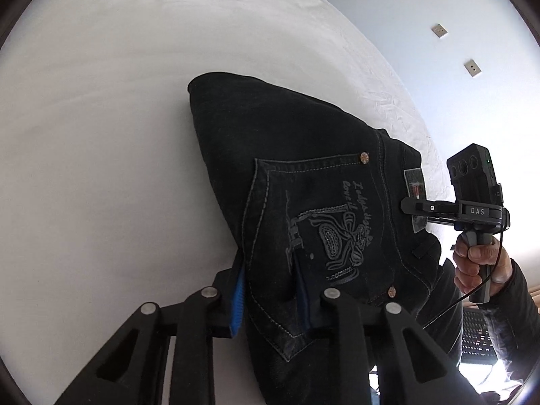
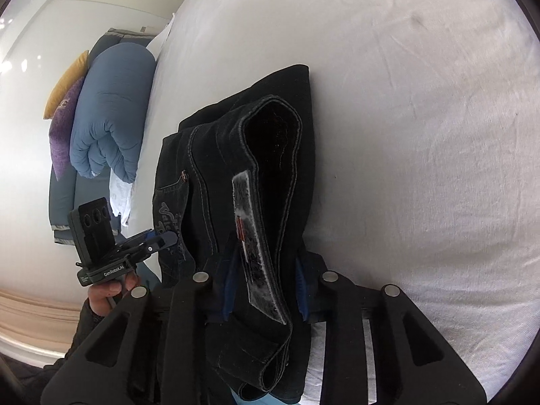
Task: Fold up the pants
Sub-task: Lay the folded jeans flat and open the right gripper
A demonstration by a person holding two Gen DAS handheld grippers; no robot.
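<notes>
Pants lie on bed, already folded into short stack. Left tool clamps pocket edge; right tool clamps waistband. Step: gripping near end for another fold. Next: lift both together, carry evenly over far end.

Both grippers' fingers clamped tight.
</notes>
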